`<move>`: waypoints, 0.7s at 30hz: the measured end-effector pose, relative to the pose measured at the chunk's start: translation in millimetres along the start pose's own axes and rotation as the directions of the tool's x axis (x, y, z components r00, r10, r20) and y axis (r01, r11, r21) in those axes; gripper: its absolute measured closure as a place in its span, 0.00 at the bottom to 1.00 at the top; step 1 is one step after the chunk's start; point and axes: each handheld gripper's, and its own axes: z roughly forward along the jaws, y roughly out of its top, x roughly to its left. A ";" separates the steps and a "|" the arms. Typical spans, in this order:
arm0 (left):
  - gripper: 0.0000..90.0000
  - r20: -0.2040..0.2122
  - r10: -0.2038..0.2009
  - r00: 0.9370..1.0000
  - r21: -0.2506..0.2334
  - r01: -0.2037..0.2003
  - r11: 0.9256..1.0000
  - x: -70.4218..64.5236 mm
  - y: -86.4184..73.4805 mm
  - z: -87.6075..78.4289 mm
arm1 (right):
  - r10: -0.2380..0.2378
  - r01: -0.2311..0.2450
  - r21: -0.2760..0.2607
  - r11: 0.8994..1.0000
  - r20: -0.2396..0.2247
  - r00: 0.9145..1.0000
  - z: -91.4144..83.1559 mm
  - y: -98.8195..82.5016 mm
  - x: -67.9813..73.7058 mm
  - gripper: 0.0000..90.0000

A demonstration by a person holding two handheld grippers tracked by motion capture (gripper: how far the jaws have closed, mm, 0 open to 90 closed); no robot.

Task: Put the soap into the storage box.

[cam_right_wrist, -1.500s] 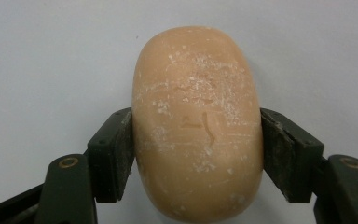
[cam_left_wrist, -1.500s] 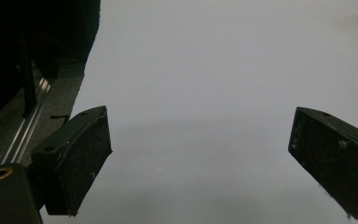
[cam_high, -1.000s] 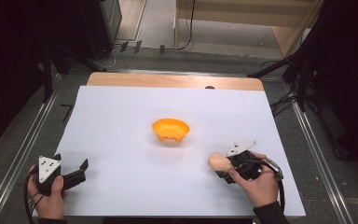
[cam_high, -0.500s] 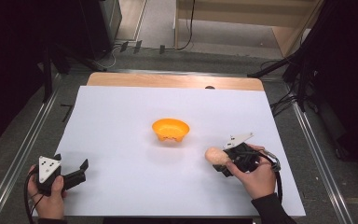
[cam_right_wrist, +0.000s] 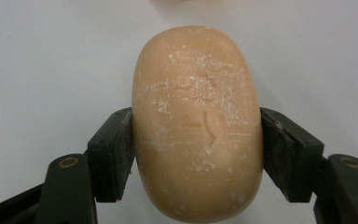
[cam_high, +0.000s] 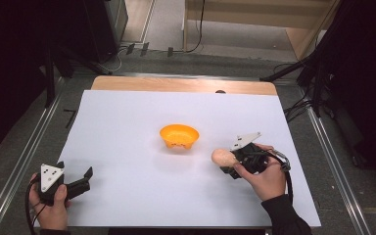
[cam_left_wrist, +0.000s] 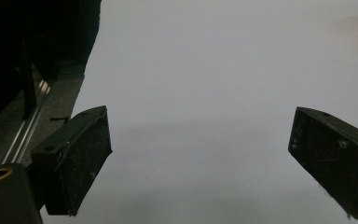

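A tan oval bar of soap (cam_right_wrist: 198, 126) sits clamped between the jaws of my right gripper (cam_right_wrist: 196, 140), both pads pressed on its sides. From above, the soap (cam_high: 222, 157) pokes out to the left of the right gripper (cam_high: 231, 164), held a little above the white table to the right of an orange bowl (cam_high: 178, 135). My left gripper (cam_high: 86, 177) rests at the near left corner, jaws wide apart. Its own view shows nothing but white tabletop between the jaws of the left gripper (cam_left_wrist: 200, 154).
The white sheet (cam_high: 127, 112) covers most of the table, with a wooden strip (cam_high: 176, 84) at the far edge. Metal rails (cam_high: 24, 156) run along both sides, and dark stands and cables lie beyond them.
My right gripper has carried the soap a short way left and up, closer to the orange bowl. The left gripper has stayed where it was.
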 end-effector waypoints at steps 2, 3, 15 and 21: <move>0.07 0.001 0.001 1.000 -0.005 -0.001 1.000 -0.2 -0.3 -0.4 | -0.014 0.014 0.000 1.000 -0.004 1.000 -0.1 3.5 -0.6 0.37; 0.07 0.001 0.002 1.000 -0.007 -0.002 1.000 -0.3 -0.4 -0.6 | -0.026 0.026 -0.001 1.000 -0.005 1.000 0.4 5.2 -1.0 0.37; 0.08 -0.002 0.015 1.000 -0.016 -0.015 1.000 -1.8 -1.1 -1.5 | -0.084 0.084 0.000 0.996 -0.032 0.996 7.4 26.2 -6.2 0.37; 0.08 0.004 0.022 1.000 0.013 -0.022 1.000 -2.1 0.2 1.6 | -0.100 0.100 -0.003 0.995 -0.043 0.994 8.7 36.1 -8.1 0.37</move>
